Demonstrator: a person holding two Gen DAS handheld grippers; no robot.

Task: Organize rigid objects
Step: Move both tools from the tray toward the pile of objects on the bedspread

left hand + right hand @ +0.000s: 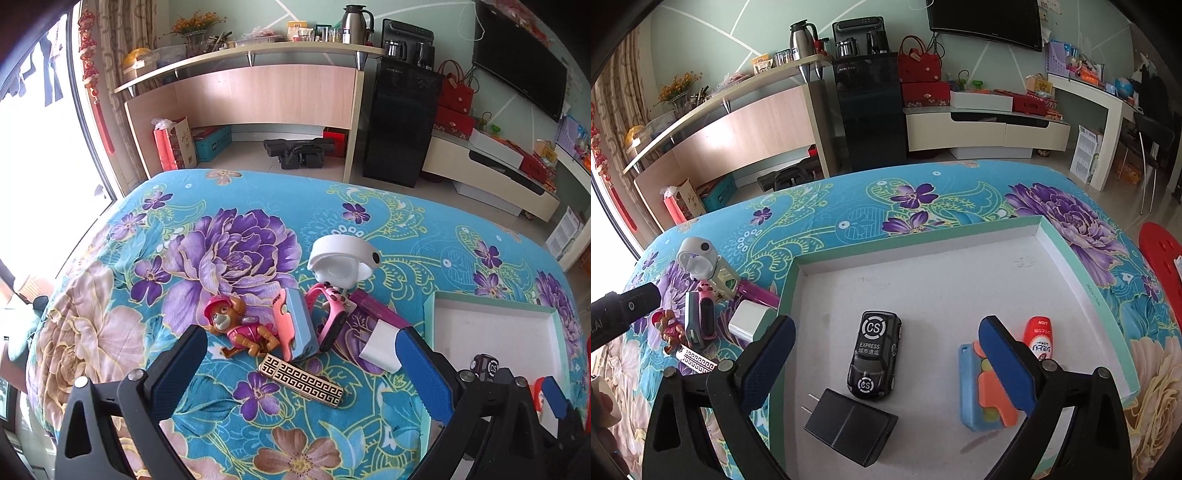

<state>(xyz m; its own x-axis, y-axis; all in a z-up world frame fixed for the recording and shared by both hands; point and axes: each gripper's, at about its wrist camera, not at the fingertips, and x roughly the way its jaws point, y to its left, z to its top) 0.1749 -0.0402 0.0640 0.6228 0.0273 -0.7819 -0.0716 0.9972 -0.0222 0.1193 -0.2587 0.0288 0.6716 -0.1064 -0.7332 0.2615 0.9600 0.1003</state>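
My left gripper [299, 347] is open and empty above a pile of small objects on the floral cloth: a pink puppy figure [240, 326], a blue-and-pink case [295, 325], a pink watch [332, 314], a gold patterned bar [301, 384], a white round device [341, 262], a magenta bar [380, 312] and a white block [380, 345]. My right gripper [886, 350] is open and empty over the white tray [960, 273], which holds a black toy car [873, 356], a black plug adapter [849, 426], a blue-and-orange case [982, 391] and a red-capped tube [1039, 338].
The table is covered with a turquoise floral cloth [221, 229]. The tray [491, 332] sits right of the pile. Beyond the table stand a wooden counter [258, 92], a black cabinet [402, 122] and a TV stand [986, 129]. A red stool [1161, 254] is at the right.
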